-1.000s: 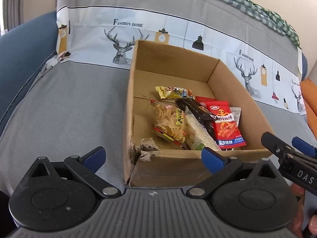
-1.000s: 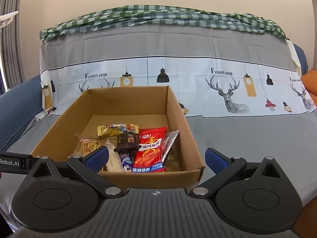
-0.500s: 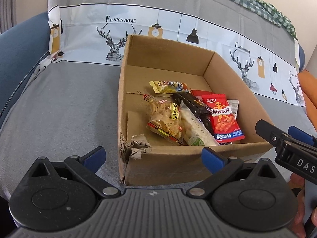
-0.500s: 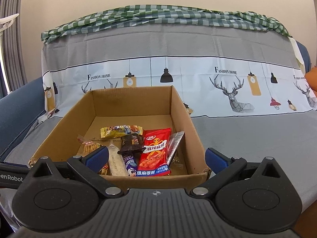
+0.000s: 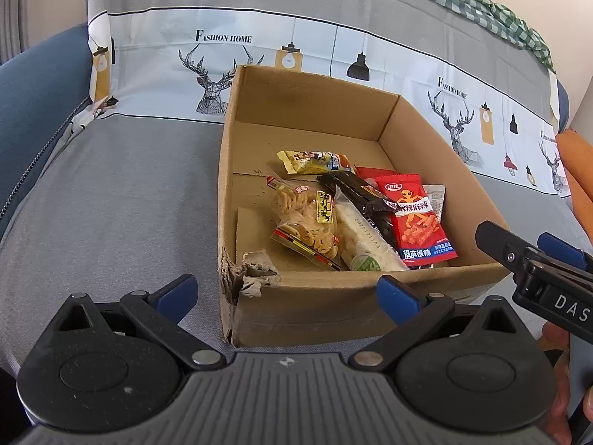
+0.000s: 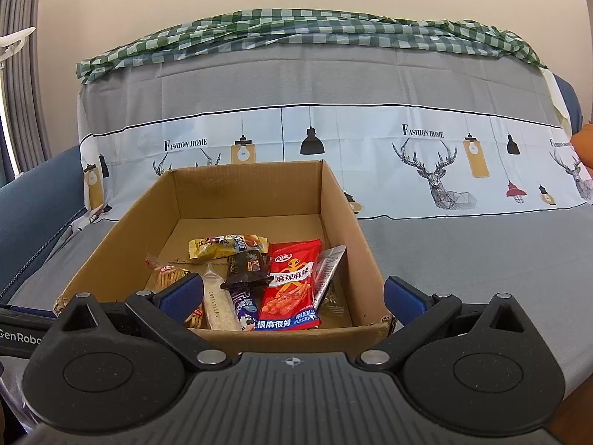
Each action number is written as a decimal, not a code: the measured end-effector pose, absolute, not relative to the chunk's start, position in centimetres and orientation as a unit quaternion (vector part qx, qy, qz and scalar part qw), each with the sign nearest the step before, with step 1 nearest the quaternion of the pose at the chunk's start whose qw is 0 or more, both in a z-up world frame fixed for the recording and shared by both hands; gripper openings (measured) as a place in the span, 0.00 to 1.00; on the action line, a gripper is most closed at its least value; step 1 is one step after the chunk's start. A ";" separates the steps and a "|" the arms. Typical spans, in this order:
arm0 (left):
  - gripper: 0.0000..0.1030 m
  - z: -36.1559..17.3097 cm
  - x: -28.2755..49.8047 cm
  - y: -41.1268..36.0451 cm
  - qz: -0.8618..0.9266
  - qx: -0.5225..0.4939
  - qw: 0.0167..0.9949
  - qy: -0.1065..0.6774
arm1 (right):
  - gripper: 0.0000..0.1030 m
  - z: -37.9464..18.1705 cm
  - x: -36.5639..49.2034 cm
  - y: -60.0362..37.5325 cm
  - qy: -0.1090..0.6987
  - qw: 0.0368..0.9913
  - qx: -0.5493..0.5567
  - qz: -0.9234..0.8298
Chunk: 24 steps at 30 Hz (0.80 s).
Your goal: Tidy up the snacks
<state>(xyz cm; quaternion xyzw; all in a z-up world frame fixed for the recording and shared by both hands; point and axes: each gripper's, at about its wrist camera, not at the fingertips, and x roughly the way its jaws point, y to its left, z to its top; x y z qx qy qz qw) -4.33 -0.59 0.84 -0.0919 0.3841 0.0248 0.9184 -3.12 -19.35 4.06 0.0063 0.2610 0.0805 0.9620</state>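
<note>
Both tools hover spread wide and empty before the cardboard box on the sofa: left tool, right tool. The snacks lie heaped against its near wall, likely for easy reach.

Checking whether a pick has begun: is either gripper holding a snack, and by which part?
Nothing is held. The left gripper and right gripper are both open and empty, in front of the cardboard box; the snacks lie inside it.
</note>
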 end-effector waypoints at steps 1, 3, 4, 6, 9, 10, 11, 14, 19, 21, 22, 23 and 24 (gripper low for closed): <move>1.00 0.8 -4.3 -0.6 0.025 -0.093 0.918 0.384 | 0.99 4.1 -3.1 -19.3 0.261 0.962 0.007 0.080; 1.00 0.9 -4.3 -0.5 0.025 -0.093 0.918 0.384 | 0.99 4.1 -3.1 -19.4 0.261 0.962 0.006 0.080; 1.00 0.9 -4.4 -0.5 0.025 -0.093 0.919 0.383 | 0.99 4.1 -3.2 -19.4 0.261 0.962 0.006 0.080; 1.00 0.9 -4.4 -0.5 0.025 -0.093 0.919 0.383 | 0.99 4.1 -3.2 -19.4 0.261 0.962 0.006 0.080; 1.00 0.9 -4.4 -0.6 0.024 -0.092 0.919 0.383 | 0.99 4.1 -3.2 -19.3 0.261 0.962 0.006 0.080; 1.00 0.9 -4.4 -0.6 0.023 -0.091 0.919 0.383 | 0.99 4.1 -3.2 -19.3 0.261 0.962 0.006 0.080; 1.00 0.9 -4.4 -0.6 0.023 -0.091 0.919 0.382 | 0.99 4.1 -3.2 -19.3 0.261 0.962 0.007 0.080; 1.00 1.0 -4.4 -0.6 0.023 -0.093 0.919 0.382 | 0.99 4.1 -3.2 -19.3 0.261 0.962 0.007 0.080; 1.00 1.0 -4.4 -0.7 0.021 -0.091 0.919 0.382 | 0.99 4.1 -3.3 -19.2 0.260 0.962 0.007 0.080; 1.00 1.0 -4.4 -0.8 0.020 -0.088 0.920 0.381 | 0.99 4.1 -3.3 -19.2 0.260 0.962 0.007 0.080; 1.00 1.0 -4.4 -0.8 0.020 -0.087 0.921 0.380 | 0.99 4.1 -3.3 -19.2 0.261 0.962 0.007 0.080; 1.00 1.0 -4.4 -0.8 0.019 -0.086 0.921 0.380 | 0.99 4.1 -3.3 -19.2 0.260 0.962 0.007 0.079; 1.00 1.0 -4.4 -0.9 0.019 -0.085 0.921 0.380 | 0.99 4.1 -3.3 -19.2 0.260 0.962 0.008 0.080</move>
